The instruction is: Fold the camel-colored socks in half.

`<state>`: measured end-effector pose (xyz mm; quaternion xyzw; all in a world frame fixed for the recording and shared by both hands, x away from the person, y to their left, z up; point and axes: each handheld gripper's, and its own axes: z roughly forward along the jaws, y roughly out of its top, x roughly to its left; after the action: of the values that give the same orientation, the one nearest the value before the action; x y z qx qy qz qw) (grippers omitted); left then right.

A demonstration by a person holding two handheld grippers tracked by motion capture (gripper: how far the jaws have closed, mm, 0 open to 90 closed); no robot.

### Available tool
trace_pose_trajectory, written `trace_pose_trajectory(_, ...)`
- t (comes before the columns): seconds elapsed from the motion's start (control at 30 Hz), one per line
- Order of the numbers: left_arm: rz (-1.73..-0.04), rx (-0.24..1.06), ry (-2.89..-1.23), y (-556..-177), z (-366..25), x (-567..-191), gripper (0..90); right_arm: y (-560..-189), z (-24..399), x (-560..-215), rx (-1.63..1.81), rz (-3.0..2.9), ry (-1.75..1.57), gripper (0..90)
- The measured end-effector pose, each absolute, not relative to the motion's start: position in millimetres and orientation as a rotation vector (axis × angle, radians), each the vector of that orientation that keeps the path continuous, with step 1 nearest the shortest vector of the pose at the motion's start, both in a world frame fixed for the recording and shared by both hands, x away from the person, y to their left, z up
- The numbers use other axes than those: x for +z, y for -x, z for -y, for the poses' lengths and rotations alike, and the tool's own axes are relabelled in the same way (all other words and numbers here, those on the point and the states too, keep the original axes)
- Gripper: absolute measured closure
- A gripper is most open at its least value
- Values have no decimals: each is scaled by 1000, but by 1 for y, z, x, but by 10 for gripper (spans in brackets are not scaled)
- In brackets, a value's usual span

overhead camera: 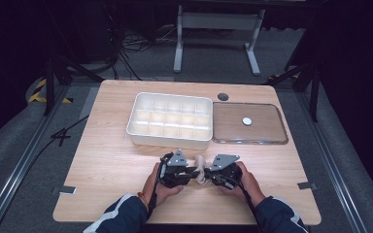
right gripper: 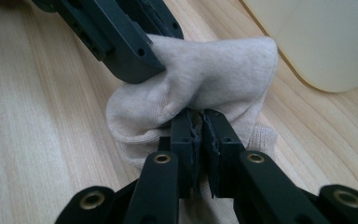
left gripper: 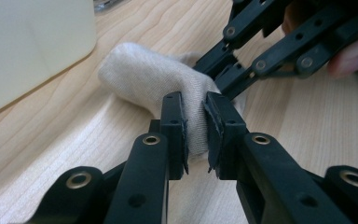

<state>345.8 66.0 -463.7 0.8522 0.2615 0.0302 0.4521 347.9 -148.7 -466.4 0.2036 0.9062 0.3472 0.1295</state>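
Note:
A beige cloth, seemingly a sock (overhead camera: 201,165), lies bunched on the wooden table near its front edge, between the two hand-held grippers. My left gripper (overhead camera: 194,171) comes in from the left and is shut on the sock (left gripper: 135,74); in the left gripper view its own gripper (left gripper: 196,108) pinches a fold between the pads. My right gripper (overhead camera: 208,175) is shut on the sock's other side. In the right gripper view its own gripper (right gripper: 199,117) clamps fabric of the sock (right gripper: 214,70), with the left gripper (right gripper: 140,51) pressing into it from above.
A white tray (overhead camera: 169,141) divided into several compartments stands just behind the grippers. To its right lies a clear lid (overhead camera: 267,124) with a white knob (overhead camera: 246,121). A dark round grommet (overhead camera: 223,96) sits near the far edge. Bare wood lies to the left and right.

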Motion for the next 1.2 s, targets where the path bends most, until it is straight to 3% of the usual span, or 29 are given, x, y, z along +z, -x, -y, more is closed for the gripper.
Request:
trace_pose_trajectory(0.2, -653, 92, -2112, -345, -66, -462, 787, -346, 144, -467, 995, -2613, -578, 819)
trace_pose_trajectory(0.43, -674, 104, -2125, -347, -69, -462, 796, -348, 150, -459, 1039, -2598, -604, 743)
trace_pose_trajectory(0.73, -667, 97, -2123, -347, -69, -462, 797, -343, 146, -457, 1054, -2619, -584, 824)
trace_pose_trajectory(1.07, -660, 123, -2113, -345, -67, -458, 798, -346, 135, -465, 1051, -2613, -606, 830)
trace_pose_trajectory(1.2, -665, 134, -2124, -345, -69, -457, 799, -347, 137, -465, 1068, -2602, -632, 742)
